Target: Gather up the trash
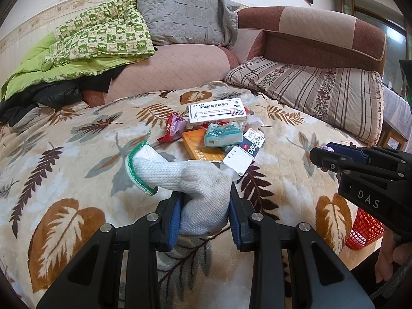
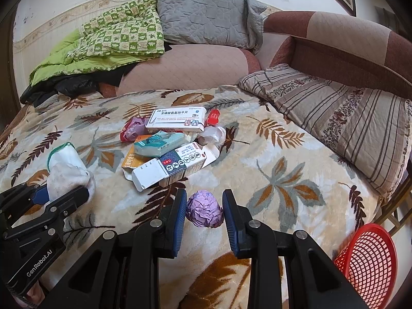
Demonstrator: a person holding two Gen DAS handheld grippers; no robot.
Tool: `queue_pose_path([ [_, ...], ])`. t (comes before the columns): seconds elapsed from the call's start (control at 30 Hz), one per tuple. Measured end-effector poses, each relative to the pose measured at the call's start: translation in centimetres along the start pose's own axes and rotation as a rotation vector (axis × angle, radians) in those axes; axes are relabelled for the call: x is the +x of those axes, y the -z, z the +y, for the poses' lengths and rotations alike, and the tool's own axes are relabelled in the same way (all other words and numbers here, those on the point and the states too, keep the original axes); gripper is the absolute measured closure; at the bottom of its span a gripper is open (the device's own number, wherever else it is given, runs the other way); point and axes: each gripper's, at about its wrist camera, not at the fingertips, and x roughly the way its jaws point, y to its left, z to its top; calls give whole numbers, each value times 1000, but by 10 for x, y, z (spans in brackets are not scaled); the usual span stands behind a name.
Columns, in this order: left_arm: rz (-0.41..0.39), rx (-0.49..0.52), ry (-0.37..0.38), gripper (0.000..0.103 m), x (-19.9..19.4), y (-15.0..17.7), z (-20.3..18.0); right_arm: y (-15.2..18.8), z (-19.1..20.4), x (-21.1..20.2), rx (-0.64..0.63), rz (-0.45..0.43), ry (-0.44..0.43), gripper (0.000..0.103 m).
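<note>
My left gripper [image 1: 204, 206] is shut on a white knit glove [image 1: 195, 180] with a green cuff, held just above the leaf-patterned blanket [image 1: 77, 154]. The right wrist view shows that gripper [image 2: 67, 188] and the glove [image 2: 68, 170] at the left. My right gripper [image 2: 204, 206] has its blue pads pressed against both sides of a crumpled purple paper ball [image 2: 204, 212]. Beyond both lies a trash pile: a white medicine box [image 2: 177, 121], a teal tissue pack [image 2: 159, 144], an open white and blue carton [image 2: 170, 167], an orange box [image 1: 199, 146] and wrappers [image 2: 131, 130].
A red mesh basket [image 2: 368, 257] stands off the blanket's right edge, low down. A striped pillow [image 2: 347, 123] lies at the right. A green checked quilt [image 2: 116, 41], a grey pillow [image 2: 206, 18] and a black garment [image 2: 64, 87] lie behind.
</note>
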Motion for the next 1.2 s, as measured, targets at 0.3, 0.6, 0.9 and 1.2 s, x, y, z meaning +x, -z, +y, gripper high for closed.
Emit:
queue_pose_path([
  [0.3,-2,2,13,72,-2,0,0,-4,-27,-19,139,-24,-38,72],
  [0.6,-6,50,192,72,-18,-3,-18,18,-125,-90,350,-76,-10,72],
  [0.9,10,240,499,72,-43,-32,-137,79,-250,-140,615,-64,129,71],
  [1.2,107,375,724,72,-31,-47,-279,107,-326,-151,816,-91,122,70],
])
